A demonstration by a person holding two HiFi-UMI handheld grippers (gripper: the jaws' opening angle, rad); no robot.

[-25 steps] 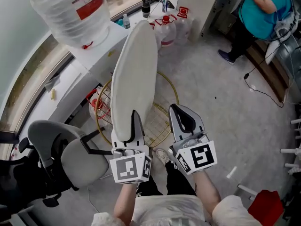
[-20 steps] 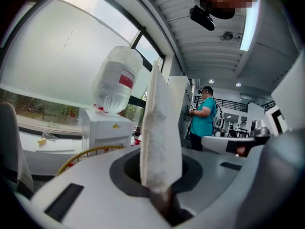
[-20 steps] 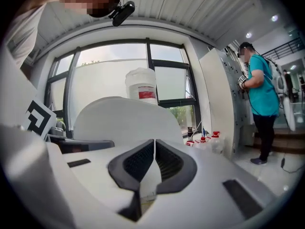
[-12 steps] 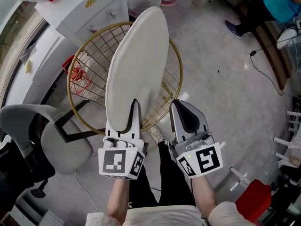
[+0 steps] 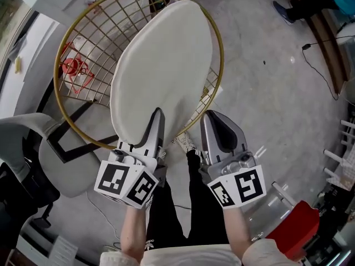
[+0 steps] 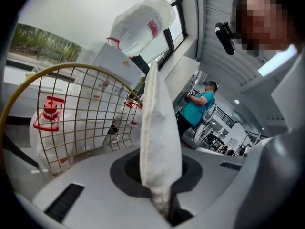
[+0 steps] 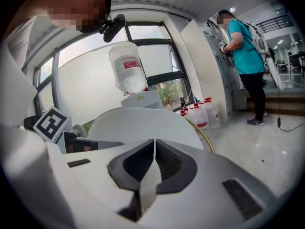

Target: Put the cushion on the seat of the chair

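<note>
The white oval cushion [image 5: 163, 71] lies tilted over the round gold wire chair [image 5: 72, 43], covering its right half. My left gripper [image 5: 157, 114] is shut on the cushion's near edge. In the left gripper view the cushion [image 6: 159, 128] stands edge-on, pinched between the jaws, with the chair's wire mesh [image 6: 71, 109] to its left. My right gripper [image 5: 211, 118] hangs just right of the cushion's near edge, apart from it. Its jaws are shut with nothing between them [image 7: 153, 159], and the cushion [image 7: 138, 123] shows behind them.
A grey office chair [image 5: 33, 154] stands at the left, close to the wire chair. Red-capped water jugs [image 5: 72, 65] sit under the mesh. A red object [image 5: 291, 231] and a floor cable [image 5: 324, 65] are at the right. A person in teal [image 7: 245, 56] stands far right.
Both grippers have sunk together with the cushion. The cushion has rolled from edge-on toward flat and now sits lower over the gold wire chair.
</note>
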